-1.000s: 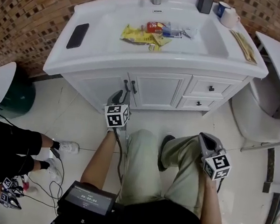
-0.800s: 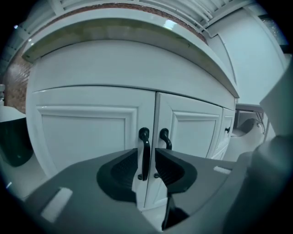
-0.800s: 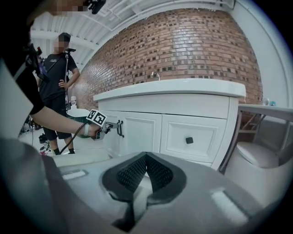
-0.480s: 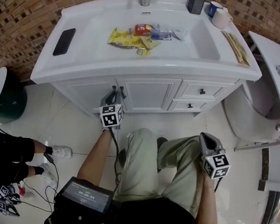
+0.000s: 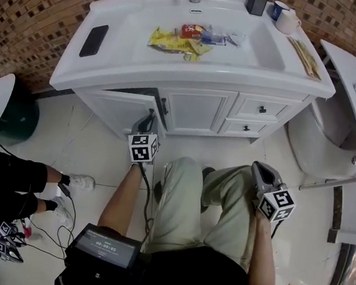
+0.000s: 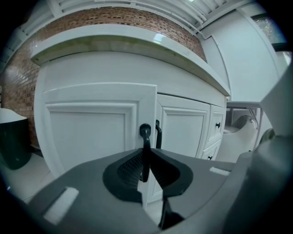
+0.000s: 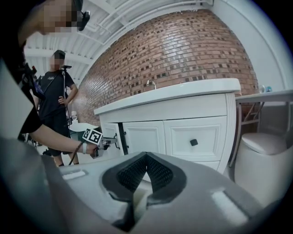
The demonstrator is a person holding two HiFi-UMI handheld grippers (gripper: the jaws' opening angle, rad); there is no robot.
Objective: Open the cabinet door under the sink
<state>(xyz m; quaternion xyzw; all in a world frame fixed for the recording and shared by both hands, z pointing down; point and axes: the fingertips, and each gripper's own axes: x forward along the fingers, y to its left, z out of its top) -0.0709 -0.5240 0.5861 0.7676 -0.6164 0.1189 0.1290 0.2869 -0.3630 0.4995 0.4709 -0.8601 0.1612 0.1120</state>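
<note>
The white cabinet under the sink (image 5: 194,57) has two doors. Its left door (image 5: 119,109) (image 6: 87,132) stands slightly ajar, with a dark gap along its top edge. My left gripper (image 5: 148,121) (image 6: 145,169) has its jaws closing on that door's black bar handle (image 6: 145,137), and the pads press on the handle from both sides. The right door (image 5: 197,112) (image 6: 183,132) is closed, its handle (image 6: 158,132) just beside. My right gripper (image 5: 259,170) (image 7: 145,160) hovers over my right knee, shut and empty, pointing at the cabinet.
A phone (image 5: 94,40), wrappers (image 5: 177,41) and cups (image 5: 288,20) lie on the sink top. Two drawers (image 5: 261,109) sit right of the doors, a toilet (image 5: 321,145) further right. A dark green bin (image 5: 11,120) and a seated person (image 5: 7,180) are at the left.
The left gripper reached the left door's handle and closed on it, and the door has come slightly ajar. The right gripper stayed over my knee.
</note>
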